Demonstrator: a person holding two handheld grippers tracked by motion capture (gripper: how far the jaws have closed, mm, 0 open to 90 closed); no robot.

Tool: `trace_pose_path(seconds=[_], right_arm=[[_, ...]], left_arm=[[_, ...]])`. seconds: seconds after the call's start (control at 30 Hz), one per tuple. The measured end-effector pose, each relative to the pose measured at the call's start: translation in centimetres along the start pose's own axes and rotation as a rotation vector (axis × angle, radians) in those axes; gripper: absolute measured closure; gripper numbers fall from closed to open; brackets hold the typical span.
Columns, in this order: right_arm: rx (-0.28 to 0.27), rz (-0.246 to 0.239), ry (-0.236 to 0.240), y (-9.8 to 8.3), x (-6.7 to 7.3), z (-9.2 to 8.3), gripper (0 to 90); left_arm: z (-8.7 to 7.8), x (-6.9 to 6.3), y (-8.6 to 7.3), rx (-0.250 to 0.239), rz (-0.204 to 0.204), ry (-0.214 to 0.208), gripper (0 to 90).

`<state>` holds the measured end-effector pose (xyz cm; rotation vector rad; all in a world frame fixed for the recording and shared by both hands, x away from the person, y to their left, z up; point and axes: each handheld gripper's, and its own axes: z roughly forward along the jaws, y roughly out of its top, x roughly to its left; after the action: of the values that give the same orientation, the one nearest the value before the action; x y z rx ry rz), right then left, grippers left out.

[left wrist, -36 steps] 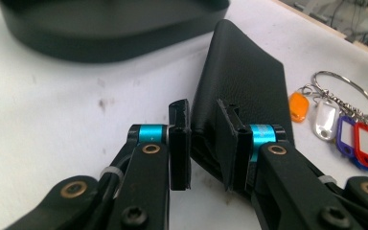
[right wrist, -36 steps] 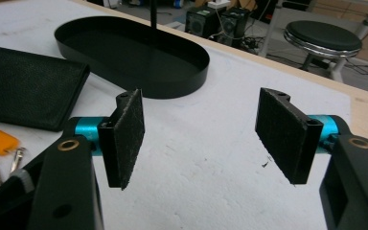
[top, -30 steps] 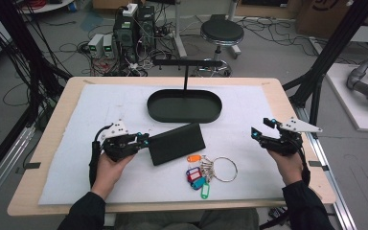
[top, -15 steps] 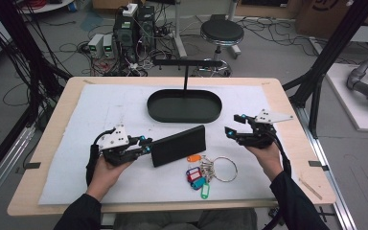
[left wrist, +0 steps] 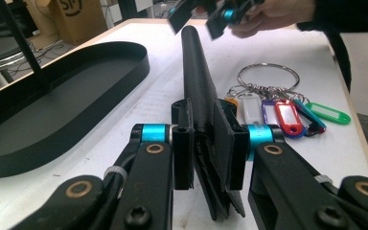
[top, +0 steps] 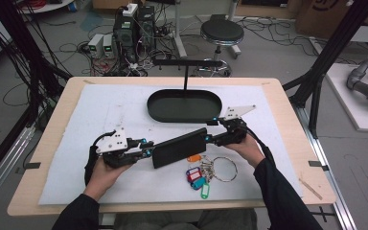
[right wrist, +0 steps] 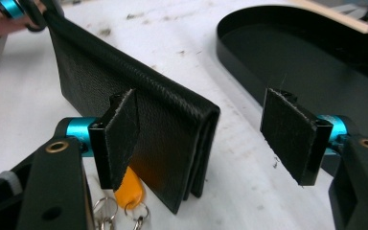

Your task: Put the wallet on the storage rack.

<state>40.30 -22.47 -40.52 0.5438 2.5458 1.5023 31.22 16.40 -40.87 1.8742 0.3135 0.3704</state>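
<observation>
A black leather wallet (top: 179, 147) stands on its long edge, tilted across the white mat. My left gripper (top: 149, 152) is shut on its left end, and the pads clamp both faces of the wallet (left wrist: 199, 72). My right gripper (top: 210, 129) is open at the wallet's other end. Its jaws have just been opening, and the folded end of the wallet (right wrist: 163, 105) lies between them beside one pad (right wrist: 120, 139), with a wide gap to the other. A key ring with several coloured tags (top: 206, 172) lies just in front of the wallet.
A black oval tray (top: 172, 105) sits behind the wallet, close to my right gripper (right wrist: 206, 139), with a black T-shaped stand (top: 186, 72) at its far side. The mat (top: 100, 110) covers most of the wooden table. A stool and cables are on the floor beyond.
My right hand has come in from the table's right side to the wallet's right end, and its jaws now straddle it. The left gripper has kept its hold and barely moved.
</observation>
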Motion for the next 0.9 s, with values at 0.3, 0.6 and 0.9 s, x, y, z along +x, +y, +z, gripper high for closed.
trace_pose_path(seconds=[0.3, 0.6, 0.9], right_arm=[[0.060, -0.094, 0.075, 0.1, 0.3, 1.0, 63.2], [0.009, -0.187, 0.140, 0.8, 1.6, -0.4, 75.9], [0.005, -0.201, 0.142, 0.9, 2.1, -1.0, 76.0]], left_arm=[[-0.3, 0.4, -0.7, -0.013, -0.066, 0.024, 68.5], [0.1, 1.3, -1.4, 0.018, -0.168, 0.030, 36.9], [2.1, 1.5, -2.2, 0.089, -0.204, -0.017, 31.6]])
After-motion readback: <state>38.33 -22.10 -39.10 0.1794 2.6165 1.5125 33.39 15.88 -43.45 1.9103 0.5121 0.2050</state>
